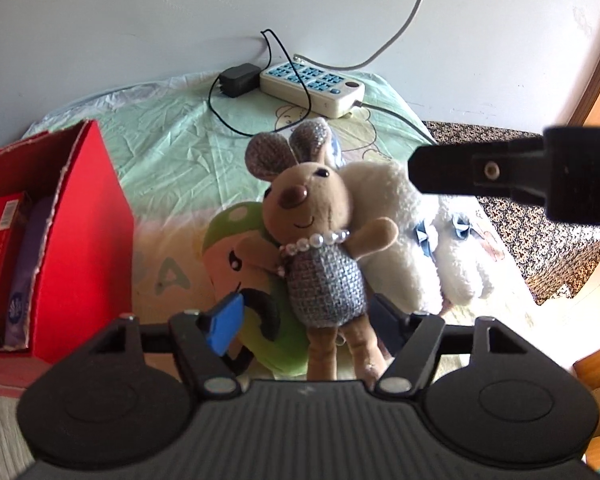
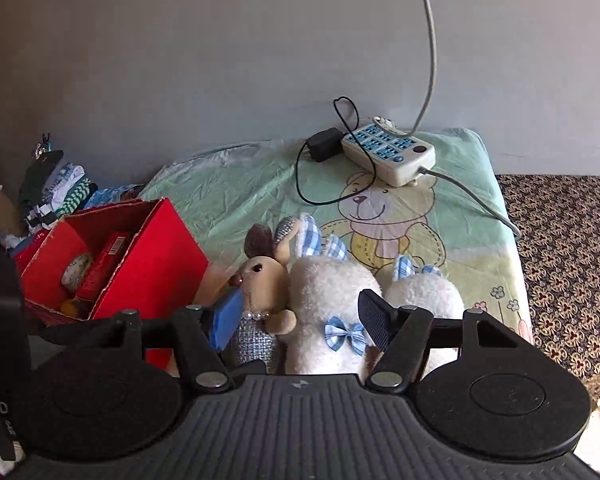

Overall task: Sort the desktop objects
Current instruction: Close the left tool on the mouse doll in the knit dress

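Both pairs of fingers stand spread with nothing between them: the left gripper (image 1: 304, 320) has its blue pad (image 1: 225, 323) and dark pad on either side of the brown mouse doll's (image 1: 314, 240) legs without pinching them, and the right gripper (image 2: 300, 320) is parted over the toys, one pad against the mouse and the other above the white plush (image 2: 332, 300). Starting at the left, the red box (image 1: 96, 240) sits open-topped just beside the pile, already holding a red packet (image 1: 0, 256) and a purple item, so it looks like the bin the toys are meant for. Next comes the green plush (image 1: 236, 248), lying under and behind the mouse, which leans on it. The mouse, with its pearl necklace (image 1: 316, 242) and knitted dress, is on top and nearest the left fingers, so I would take it first, closing on the dress body, not the thin legs, which may slip or dangle. To its right the white plush, with blue bows, presses against the mouse; lift straight up so it isn't dragged along. Far back, the power strip (image 1: 312, 86) and black adapter (image 1: 238, 80) trail cords well apart from the toys; keep the carry low and leftward, away from them.
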`<state>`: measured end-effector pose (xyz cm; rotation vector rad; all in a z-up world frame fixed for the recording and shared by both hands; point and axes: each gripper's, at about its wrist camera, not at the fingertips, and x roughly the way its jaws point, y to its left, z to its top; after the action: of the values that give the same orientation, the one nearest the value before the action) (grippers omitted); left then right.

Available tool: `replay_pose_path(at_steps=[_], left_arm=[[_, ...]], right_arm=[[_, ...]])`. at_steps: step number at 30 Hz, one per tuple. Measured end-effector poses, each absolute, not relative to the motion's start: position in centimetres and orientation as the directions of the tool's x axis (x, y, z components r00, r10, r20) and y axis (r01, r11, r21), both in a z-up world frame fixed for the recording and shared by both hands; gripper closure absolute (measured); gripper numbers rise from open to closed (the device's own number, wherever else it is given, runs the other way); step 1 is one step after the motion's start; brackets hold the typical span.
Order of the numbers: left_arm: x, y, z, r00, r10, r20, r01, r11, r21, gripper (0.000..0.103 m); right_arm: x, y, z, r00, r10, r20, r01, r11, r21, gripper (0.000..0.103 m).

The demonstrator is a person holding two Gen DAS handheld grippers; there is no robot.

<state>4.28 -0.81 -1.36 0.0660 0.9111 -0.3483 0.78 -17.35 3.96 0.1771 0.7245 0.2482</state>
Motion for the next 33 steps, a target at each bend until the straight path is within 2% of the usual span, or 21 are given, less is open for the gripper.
replay_pose_path(at_steps=[4, 7, 9, 13, 18, 21, 28, 33], left_arm=[[3.9, 0.2, -1.0, 0.574, -0.285, -0.767, 0.336, 0.937, -0.097, 0.032], [3.7, 0.2, -0.8, 0.578, -0.298, -0.759, 0.353, 0.931, -0.096, 0.03], [3.9, -0.4, -1.0, 0.573, -0.308, -0.759, 0.368, 0.925, -0.097, 0.03], [4.3, -1.7, -1.7, 0.565, -0.313, -0.764, 0.385, 0.918, -0.092, 0.03], [4.3, -1.7, -2.6, 0.574, -0.293, -0.765, 0.38, 0.923, -0.068, 0.035], [4.0, -1.3, -2.8, 0.58, -0.301, -0.757, 0.386, 0.92, -0.069, 0.035], [3.6, -1.6, -3.2, 0.609, -0.308, -0.731, 0.41, 0.911, -0.042, 0.037], [3.4, -2.0, -3.5, 0.624, -0.302, -0.72, 0.42, 0.907, -0.016, 0.038]], right_arm=[[1.6, -18.2, 3.1, 0.72, 0.208, -0.662, -0.092, 0.974, 0.206, 0.037], [1.9, -19.6, 1.9, 0.69, 0.221, -0.689, -0.036, 0.962, 0.272, 0.042], [2.0, -19.7, 1.8, 0.682, 0.264, -0.682, -0.044, 0.946, 0.322, 0.048], [2.3, -17.7, 2.5, 0.667, 0.365, -0.65, -0.154, 0.921, 0.359, 0.048], [3.5, -15.3, 2.4, 0.64, 0.397, -0.658, -0.23, 0.916, 0.329, 0.048], [4.6, -15.7, 1.5, 0.606, 0.439, -0.664, -0.227, 0.895, 0.384, 0.048], [6.2, -14.6, 0.2, 0.555, 0.428, -0.714, -0.226, 0.903, 0.365, 0.048], [7.3, -13.9, -0.6, 0.535, 0.375, -0.757, -0.191, 0.927, 0.324, 0.043]])
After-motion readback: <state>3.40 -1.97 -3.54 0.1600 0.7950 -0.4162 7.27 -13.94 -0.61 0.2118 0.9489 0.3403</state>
